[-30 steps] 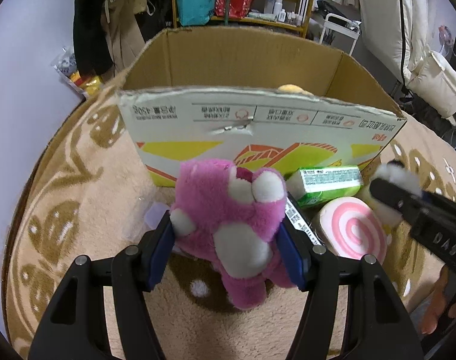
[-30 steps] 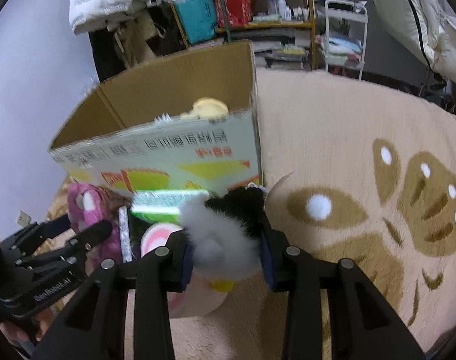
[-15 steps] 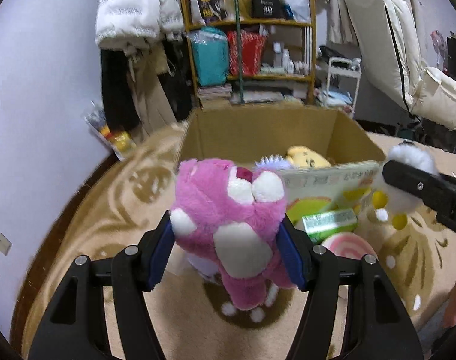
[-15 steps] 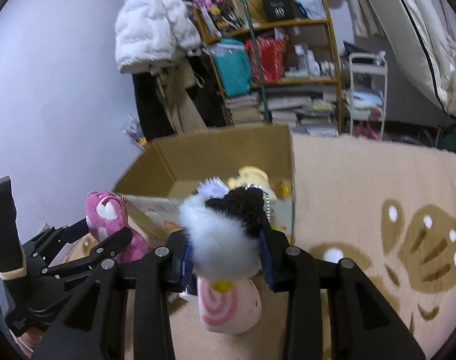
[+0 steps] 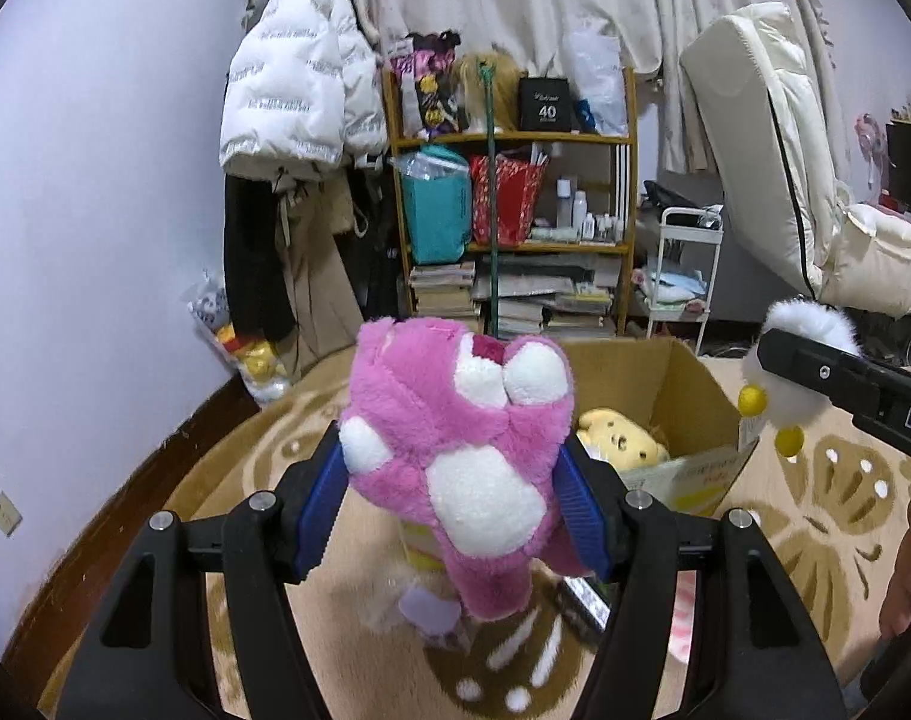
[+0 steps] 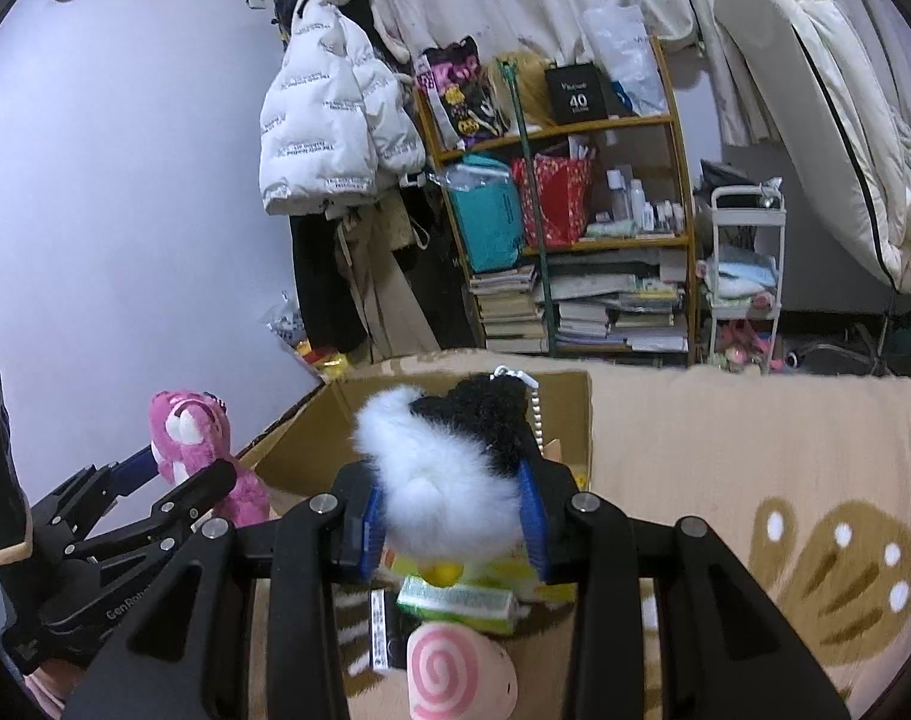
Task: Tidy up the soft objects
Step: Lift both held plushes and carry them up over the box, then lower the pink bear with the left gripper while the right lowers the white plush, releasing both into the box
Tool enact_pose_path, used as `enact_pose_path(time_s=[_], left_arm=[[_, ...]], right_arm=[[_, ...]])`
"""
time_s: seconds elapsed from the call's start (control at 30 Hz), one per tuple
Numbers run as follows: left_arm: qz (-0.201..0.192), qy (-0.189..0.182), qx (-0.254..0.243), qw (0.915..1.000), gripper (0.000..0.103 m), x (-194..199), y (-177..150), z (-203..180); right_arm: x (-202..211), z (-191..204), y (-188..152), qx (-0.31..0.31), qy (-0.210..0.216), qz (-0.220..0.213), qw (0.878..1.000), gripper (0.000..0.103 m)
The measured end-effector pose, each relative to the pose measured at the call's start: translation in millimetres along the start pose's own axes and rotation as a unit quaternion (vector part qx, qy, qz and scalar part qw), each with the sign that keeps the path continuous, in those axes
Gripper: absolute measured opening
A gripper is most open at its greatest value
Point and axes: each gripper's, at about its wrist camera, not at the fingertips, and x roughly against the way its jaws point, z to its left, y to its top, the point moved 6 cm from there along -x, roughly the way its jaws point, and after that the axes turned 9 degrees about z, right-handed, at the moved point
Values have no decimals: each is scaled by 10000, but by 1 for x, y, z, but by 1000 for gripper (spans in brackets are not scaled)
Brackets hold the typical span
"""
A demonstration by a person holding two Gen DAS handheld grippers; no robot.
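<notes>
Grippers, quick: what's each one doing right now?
Left gripper: shut on the pink plush bear.
Right gripper: shut on the black-and-white fluffy toy.

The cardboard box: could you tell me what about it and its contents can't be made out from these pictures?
- Cardboard box, left wrist view: the pink plush in the left gripper hides its left half.
- Right wrist view: the fluffy black-and-white toy in the right gripper covers most of its inside.
- Yellow plush: only its head shows.
</notes>
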Motion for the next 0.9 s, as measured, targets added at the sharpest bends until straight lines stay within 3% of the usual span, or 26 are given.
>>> enact_pose_path(time_s=[0.37,0.57,0.9], left_arm=[[-261,113,-251,9993,64,-14,25,-2],[-285,198,-278,9990,64,-29,29,-4],[-60,-12,-310,9995,65,-61,22,-6]], right_arm=[[-12,9,19,448,68,-94,9989,39],[-33,5,17,603,-120,-181,9979,39],[-77,-17,7,379,-167,222,9989,40]])
